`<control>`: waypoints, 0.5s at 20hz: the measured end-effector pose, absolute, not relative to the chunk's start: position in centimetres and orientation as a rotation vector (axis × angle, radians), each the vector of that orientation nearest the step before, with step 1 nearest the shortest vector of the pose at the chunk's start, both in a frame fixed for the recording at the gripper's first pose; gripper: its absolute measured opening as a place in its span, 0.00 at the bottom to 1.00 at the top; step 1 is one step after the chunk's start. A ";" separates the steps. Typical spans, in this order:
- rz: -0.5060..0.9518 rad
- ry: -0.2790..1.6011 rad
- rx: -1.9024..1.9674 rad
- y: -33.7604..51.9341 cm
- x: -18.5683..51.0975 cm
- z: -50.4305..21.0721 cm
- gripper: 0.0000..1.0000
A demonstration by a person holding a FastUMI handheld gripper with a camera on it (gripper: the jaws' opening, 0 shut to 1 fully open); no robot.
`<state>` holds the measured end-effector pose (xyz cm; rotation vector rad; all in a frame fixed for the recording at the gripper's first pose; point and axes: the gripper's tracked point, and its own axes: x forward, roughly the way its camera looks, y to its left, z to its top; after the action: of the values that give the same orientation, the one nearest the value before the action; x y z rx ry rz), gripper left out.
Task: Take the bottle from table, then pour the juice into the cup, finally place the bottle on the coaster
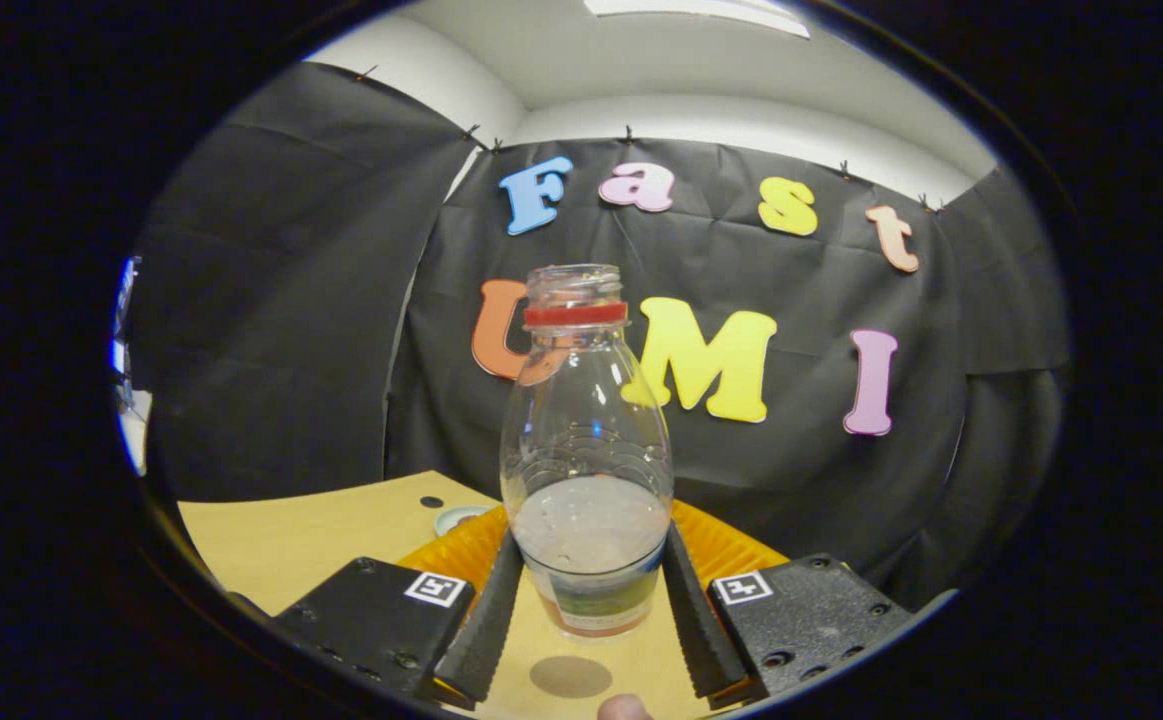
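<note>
Counted, left to right: 1 wooden table, 1 small dark hole in its surface, 1 pale round rim past the left finger, possibly the cup, too hidden to tell. Then 1 orange ribbed coaster spreading behind both fingers, 1 clear bottle upright in the middle, uncapped, with 1 red ring at the neck and pale liquid in the lower part. 2 black ribbed fingers of 1 gripper, 1 square marker on each block. Clamped on the bottle's base, both fingers pressing its sides. Bottle standing at the coaster's near edge; on it or just before it, cannot tell. 1 round shadow on the wood below the bottle. 1 fingertip beneath that.
</note>
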<state>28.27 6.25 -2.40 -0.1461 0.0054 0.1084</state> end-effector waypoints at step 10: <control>0.076 0.125 -0.015 4.0 34.1 -10.0 0.76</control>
<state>34.08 4.05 -10.00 -0.0152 0.1254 0.0764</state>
